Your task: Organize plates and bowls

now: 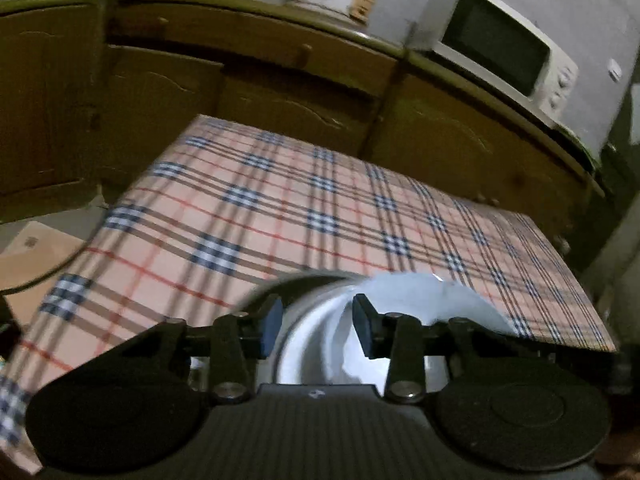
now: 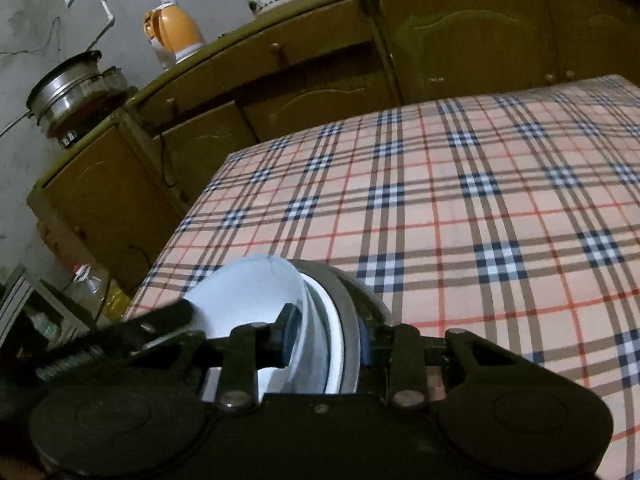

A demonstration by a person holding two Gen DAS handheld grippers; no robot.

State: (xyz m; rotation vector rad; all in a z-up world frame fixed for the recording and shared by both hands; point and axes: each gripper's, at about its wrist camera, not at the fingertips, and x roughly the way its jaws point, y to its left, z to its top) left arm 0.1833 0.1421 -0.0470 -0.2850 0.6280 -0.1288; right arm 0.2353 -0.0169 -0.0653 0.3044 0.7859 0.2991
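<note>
Only the left view shows the white microwave (image 1: 508, 52); only the right view shows the orange kettle (image 2: 174, 34) and the steel pot (image 2: 70, 88) — all on the cupboard behind the table (image 1: 280, 216). Both tools tilt low over the checked cloth. The left hand-held gripper (image 1: 316, 328) has its jaws partly open around the rim of the stacked bowls (image 1: 404, 300); whether they pinch it, I cannot tell. The right hand-held gripper (image 2: 328, 344) squeezes the rims of the same stack (image 2: 256, 292), at the table's near edge.

Glossy white bowl (image 2: 256, 292) — checked cloth (matt) (image 2: 460, 208) — wooden cabinets (image 2: 312, 64).
</note>
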